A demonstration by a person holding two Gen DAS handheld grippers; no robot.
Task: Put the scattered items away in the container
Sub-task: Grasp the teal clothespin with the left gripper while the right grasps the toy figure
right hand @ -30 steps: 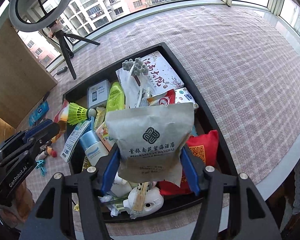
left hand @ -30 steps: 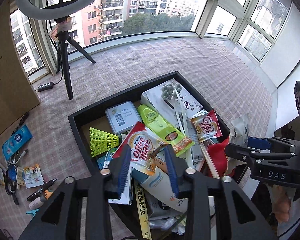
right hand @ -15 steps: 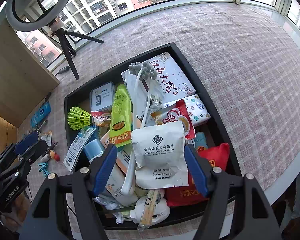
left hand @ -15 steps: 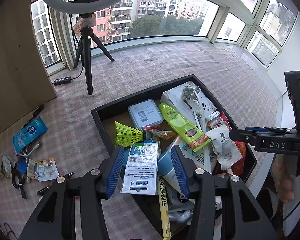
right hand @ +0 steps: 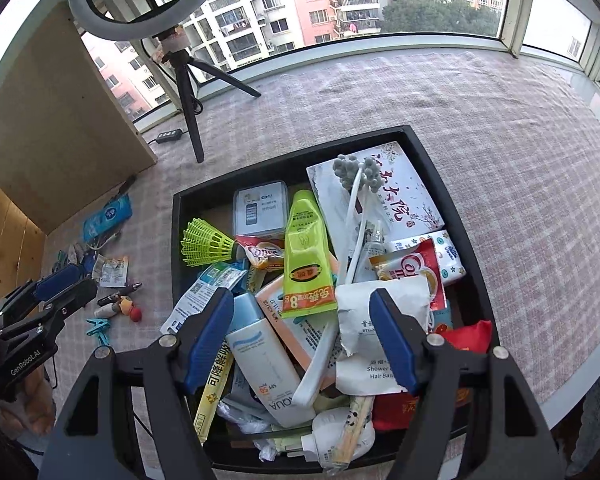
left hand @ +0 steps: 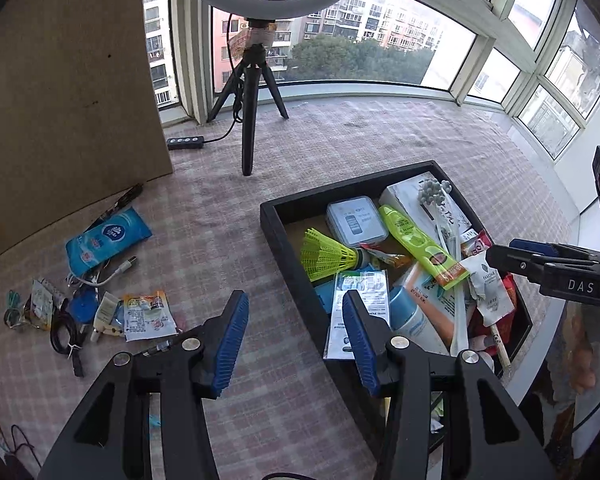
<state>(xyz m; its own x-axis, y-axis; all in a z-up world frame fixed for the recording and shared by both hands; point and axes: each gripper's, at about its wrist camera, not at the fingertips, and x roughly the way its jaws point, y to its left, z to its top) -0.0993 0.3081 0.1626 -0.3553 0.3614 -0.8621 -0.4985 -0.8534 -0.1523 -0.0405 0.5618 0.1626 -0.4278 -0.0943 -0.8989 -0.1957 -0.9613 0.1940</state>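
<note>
My right jaws stand released over the tray, the white pouch lying loose inside. My left jaws, empty and apart, should swing toward eight o'clock, come down square over the sachet on the bench, then pinch its edge.

Worktop covered in pink-grey checked cloth carries a black rectangular tray near its right edge. Left of it lie a blue wipes pack, small sachets, black cable. Black tripod stands behind, black power strip beside it.
</note>
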